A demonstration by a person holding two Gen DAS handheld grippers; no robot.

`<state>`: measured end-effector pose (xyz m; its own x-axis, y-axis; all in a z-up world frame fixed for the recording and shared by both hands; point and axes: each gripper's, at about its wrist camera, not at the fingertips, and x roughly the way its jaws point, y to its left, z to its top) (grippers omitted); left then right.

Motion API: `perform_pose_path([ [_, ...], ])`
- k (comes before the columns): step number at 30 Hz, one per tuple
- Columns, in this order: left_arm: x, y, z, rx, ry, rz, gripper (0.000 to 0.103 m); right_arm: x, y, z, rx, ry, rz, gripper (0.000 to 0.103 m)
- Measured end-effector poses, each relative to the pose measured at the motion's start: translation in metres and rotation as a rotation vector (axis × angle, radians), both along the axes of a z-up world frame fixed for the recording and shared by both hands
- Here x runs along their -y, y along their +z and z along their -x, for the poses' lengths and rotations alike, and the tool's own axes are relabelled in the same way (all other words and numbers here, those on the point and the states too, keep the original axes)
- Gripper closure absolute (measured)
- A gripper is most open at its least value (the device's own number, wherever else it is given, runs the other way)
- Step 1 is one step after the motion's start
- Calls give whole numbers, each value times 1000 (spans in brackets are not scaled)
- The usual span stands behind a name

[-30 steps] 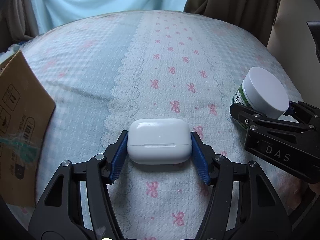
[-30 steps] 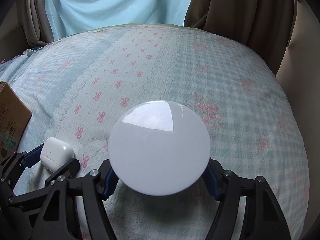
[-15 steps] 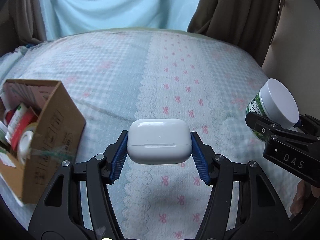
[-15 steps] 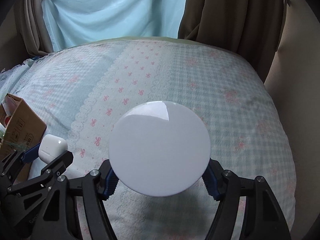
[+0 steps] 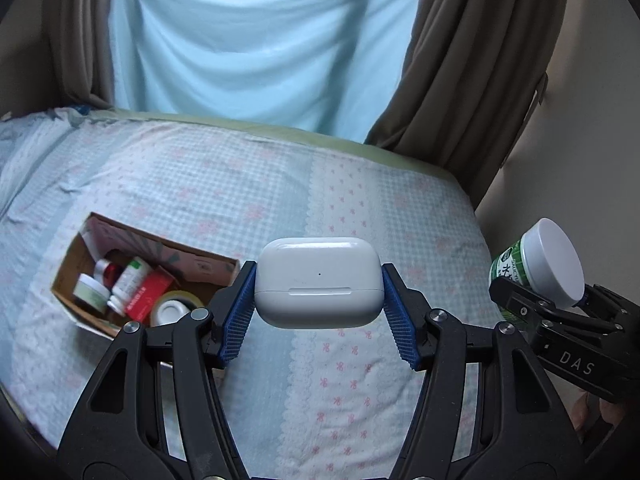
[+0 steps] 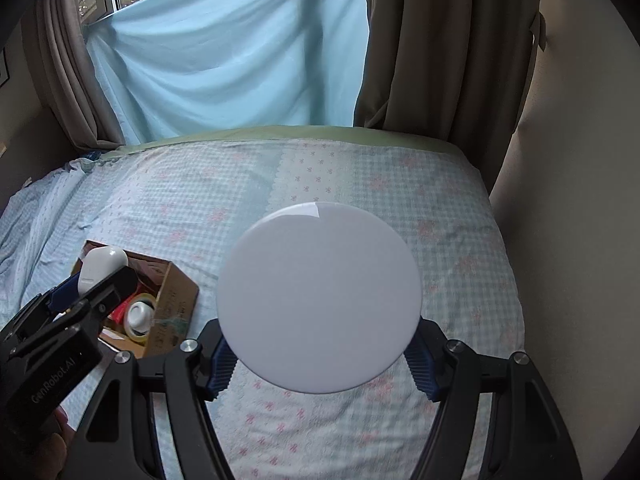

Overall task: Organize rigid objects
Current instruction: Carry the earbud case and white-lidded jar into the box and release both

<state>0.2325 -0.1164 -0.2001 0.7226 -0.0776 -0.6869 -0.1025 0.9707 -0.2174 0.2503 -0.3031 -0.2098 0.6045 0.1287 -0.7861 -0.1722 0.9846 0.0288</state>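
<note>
My left gripper is shut on a white earbud case and holds it high above the bed. My right gripper is shut on a jar with a white lid; the lid fills the view's middle. In the left wrist view the jar shows a green label at the right edge. An open cardboard box lies on the bed below and to the left. In the right wrist view the earbud case hangs over the box.
The box holds small bottles and jars, a red packet and a tape roll. The bed has a blue checked sheet with pink bows. Brown curtains, a blue cloth and a wall stand behind and to the right.
Both grippers have risen well above the bed with their objects. The cardboard box has come fully into view, and the left gripper now hangs near it.
</note>
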Motion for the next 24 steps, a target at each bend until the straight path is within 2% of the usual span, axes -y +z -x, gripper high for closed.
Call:
perform_pose_path([
  [3, -27, 28, 15, -4, 26, -14, 46, -18, 29, 16, 24, 37, -19, 36],
  [5, -47, 42, 20, -10, 24, -1, 46, -33, 42, 23, 26, 62, -39, 36],
  [7, -64, 54, 24, -4, 21, -20, 46, -46, 53, 29, 29, 80, -52, 36],
  [13, -127, 72, 25, -2, -4, -8, 46, -93, 79, 43, 59, 104, -52, 36],
  [19, -202, 67, 14, -24, -73, 1, 46, -143, 74, 45, 23, 42, -82, 36],
  [24, -268, 50, -6, -70, -145, 7, 46, -190, 51, 42, -34, -91, -125, 36],
])
